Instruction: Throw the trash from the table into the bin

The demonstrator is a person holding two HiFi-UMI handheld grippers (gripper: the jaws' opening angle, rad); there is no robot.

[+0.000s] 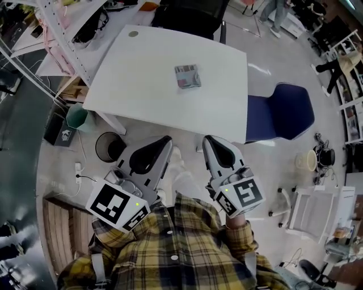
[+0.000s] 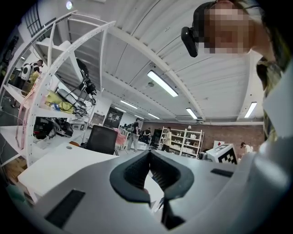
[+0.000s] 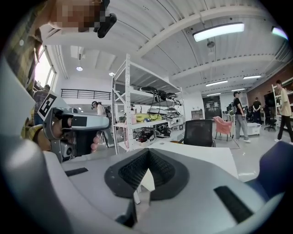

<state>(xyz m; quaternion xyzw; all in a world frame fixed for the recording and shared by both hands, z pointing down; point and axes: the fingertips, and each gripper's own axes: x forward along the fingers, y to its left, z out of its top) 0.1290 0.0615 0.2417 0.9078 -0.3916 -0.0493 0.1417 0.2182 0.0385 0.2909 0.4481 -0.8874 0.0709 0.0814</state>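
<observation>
A crumpled grey and pink wrapper (image 1: pixel 187 76) lies near the middle of the white table (image 1: pixel 142 73). Both grippers hang close to my chest, short of the table's near edge and well apart from the wrapper. My left gripper (image 1: pixel 166 140) has its dark pads meeting at the tip, shut with nothing in it (image 2: pixel 150 154). Beside it, my right gripper (image 1: pixel 209 139) is likewise shut and empty (image 3: pixel 147 153). Both point level toward the table (image 2: pixel 64 160). Neither gripper view shows the wrapper. A dark round bin (image 1: pixel 109 146) stands on the floor by the table's near left corner.
A teal bin (image 1: pixel 76 116) sits beside the dark one, under a white shelving rack (image 1: pixel 62 34). A blue chair (image 1: pixel 283 110) stands at the table's right, a black chair (image 1: pixel 193 14) at its far side. A small round object (image 1: pixel 133 34) rests on the far left of the table. People stand far off (image 3: pixel 240 114).
</observation>
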